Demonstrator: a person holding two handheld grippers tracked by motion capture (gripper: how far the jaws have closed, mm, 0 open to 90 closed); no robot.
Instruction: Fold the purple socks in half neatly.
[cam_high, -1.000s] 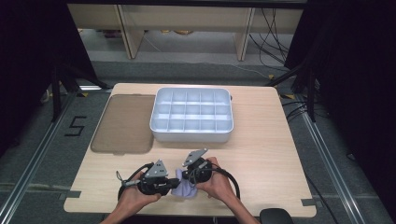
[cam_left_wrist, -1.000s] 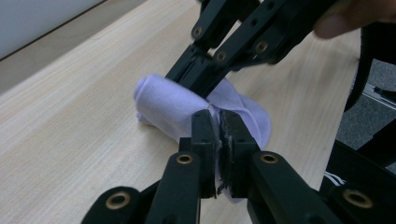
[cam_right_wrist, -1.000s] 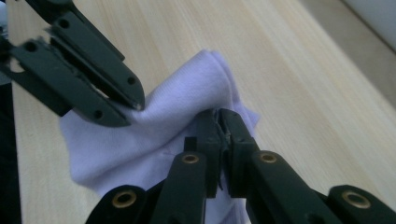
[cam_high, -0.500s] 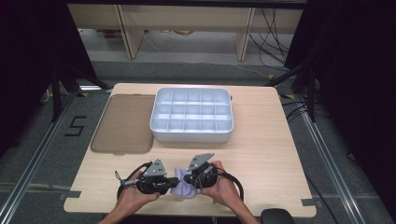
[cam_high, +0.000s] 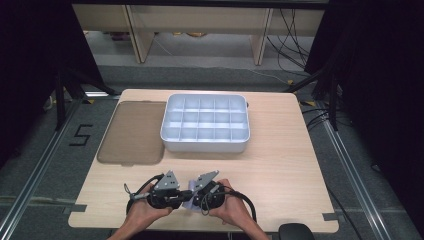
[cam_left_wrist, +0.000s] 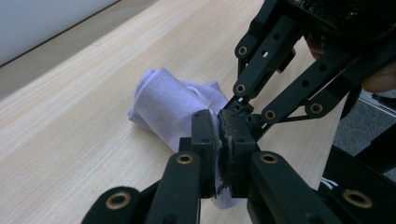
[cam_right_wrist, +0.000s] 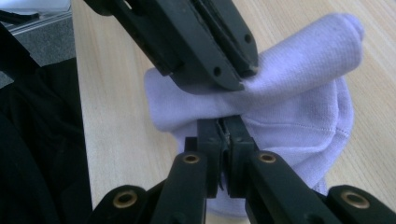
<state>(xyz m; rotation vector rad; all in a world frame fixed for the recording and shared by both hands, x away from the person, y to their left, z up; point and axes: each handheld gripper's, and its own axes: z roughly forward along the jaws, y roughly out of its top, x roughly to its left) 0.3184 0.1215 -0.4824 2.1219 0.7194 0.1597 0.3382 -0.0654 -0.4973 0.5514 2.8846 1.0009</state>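
Note:
A pale lilac rolled sock (cam_high: 189, 200) (cam_left_wrist: 173, 105) (cam_right_wrist: 299, 102) lies near the table's front edge, between the two grippers. My left gripper (cam_high: 183, 198) (cam_left_wrist: 218, 140) is shut on an edge of the sock. My right gripper (cam_high: 194, 199) (cam_right_wrist: 223, 133) is shut on the sock's fabric from the other side. In the right gripper view the left gripper's jaws come in from the top, pinching the same sock. A hand holds each gripper.
A white compartment tray (cam_high: 206, 123) with several empty cells stands mid-table. A flat brown lid (cam_high: 133, 131) lies to its left. Bare wood (cam_high: 285, 165) stretches to the right of the hands. A dark round object (cam_high: 296, 232) sits at the front edge.
Both hands and grippers have shifted slightly rightward and tilted together with the sock between them. Tray and lid stay where they were.

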